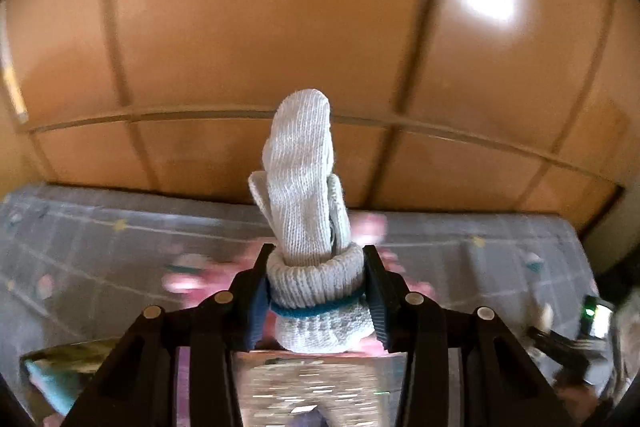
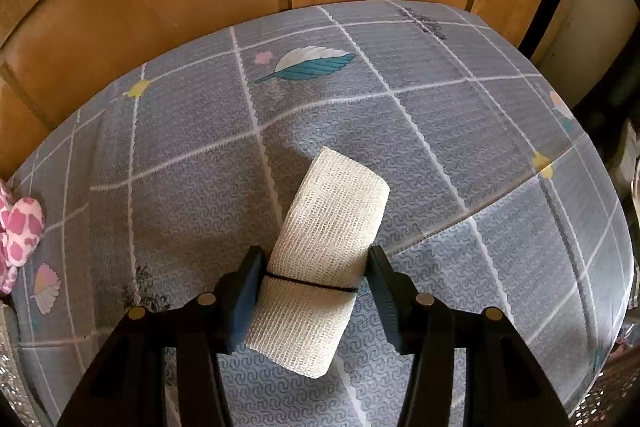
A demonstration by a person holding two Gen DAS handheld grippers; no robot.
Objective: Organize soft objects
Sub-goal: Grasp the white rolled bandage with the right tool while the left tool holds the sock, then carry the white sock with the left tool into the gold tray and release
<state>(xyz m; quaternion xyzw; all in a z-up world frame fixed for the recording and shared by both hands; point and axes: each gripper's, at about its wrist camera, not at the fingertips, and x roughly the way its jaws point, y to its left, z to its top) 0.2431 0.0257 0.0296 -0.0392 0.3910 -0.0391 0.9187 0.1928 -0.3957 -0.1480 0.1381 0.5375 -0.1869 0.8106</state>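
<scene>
Looking along the left gripper (image 1: 316,283), a rolled grey knit glove (image 1: 306,211) with a teal band is seen clamped at its cuff between the two fingers, its tip standing up in front of the brown wooden panelling (image 1: 240,27). Below it the table's grey checked cloth (image 1: 100,239) is blurred, and blurred pink shapes (image 1: 192,275) lie on it behind the glove; what they are cannot be told. In the right wrist view, the right gripper (image 2: 314,287) is closed on a white gauze bandage roll (image 2: 320,251) bound by a thin dark band, held tilted above the near middle of the cloth (image 2: 440,131). A pink-and-white spotted soft toy (image 2: 20,231) is seen at the cloth's left edge.
</scene>
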